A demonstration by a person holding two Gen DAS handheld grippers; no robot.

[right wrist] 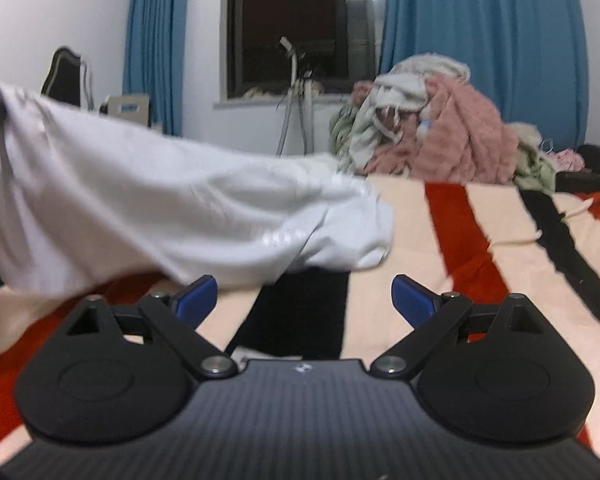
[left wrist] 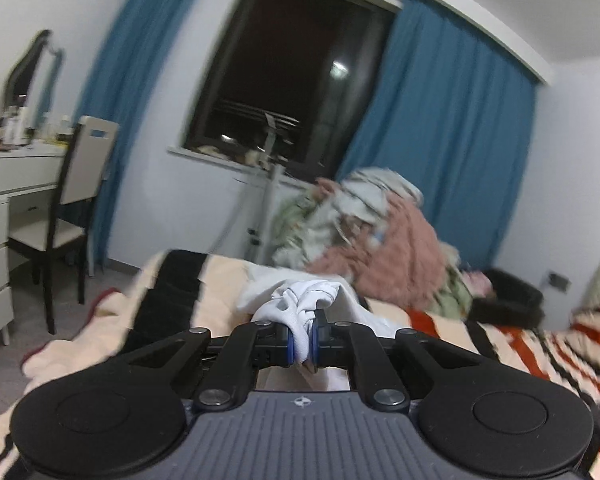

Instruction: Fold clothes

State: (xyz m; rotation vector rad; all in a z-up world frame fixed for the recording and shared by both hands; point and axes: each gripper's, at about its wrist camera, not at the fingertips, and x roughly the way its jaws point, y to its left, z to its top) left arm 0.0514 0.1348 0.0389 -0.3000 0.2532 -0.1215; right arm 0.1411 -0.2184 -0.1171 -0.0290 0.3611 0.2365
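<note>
Left wrist view: the left gripper point(left wrist: 301, 338) has its fingers point(left wrist: 286, 340) pinched tight on a bunched fold of the white garment point(left wrist: 300, 300), which spills forward from the pads onto the bed point(left wrist: 500, 344). The bed carries a blanket point(left wrist: 172, 280) striped cream, black and red. Beyond the garment a heap of clothes point(left wrist: 364, 232), pink, green and pale, sits on the far side of the bed and blocks the way ahead and to the right. A dark basket point(left wrist: 508, 296) lies just right of the heap. A white stand point(left wrist: 270, 200) rises between the bed's far edge and the window point(left wrist: 296, 80), which is flanked by blue curtains point(left wrist: 452, 128). To the left, off the bed, a chair point(left wrist: 68, 200) faces a dresser point(left wrist: 4, 208) crowded with small bottles, under a mirror point(left wrist: 28, 68). The bed's left edge drops to open floor near the chair.

Right wrist view: the right gripper point(right wrist: 304, 300) hangs over the blanket point(right wrist: 480, 260) with fingers point(right wrist: 414, 300) spread wide, gripping nothing. The garment point(right wrist: 160, 208) stretches from the upper left, where it is lifted, down to the bed just ahead of the left finger. The striped bed to the right of it lies open as far as the heap point(right wrist: 440, 132).
</note>
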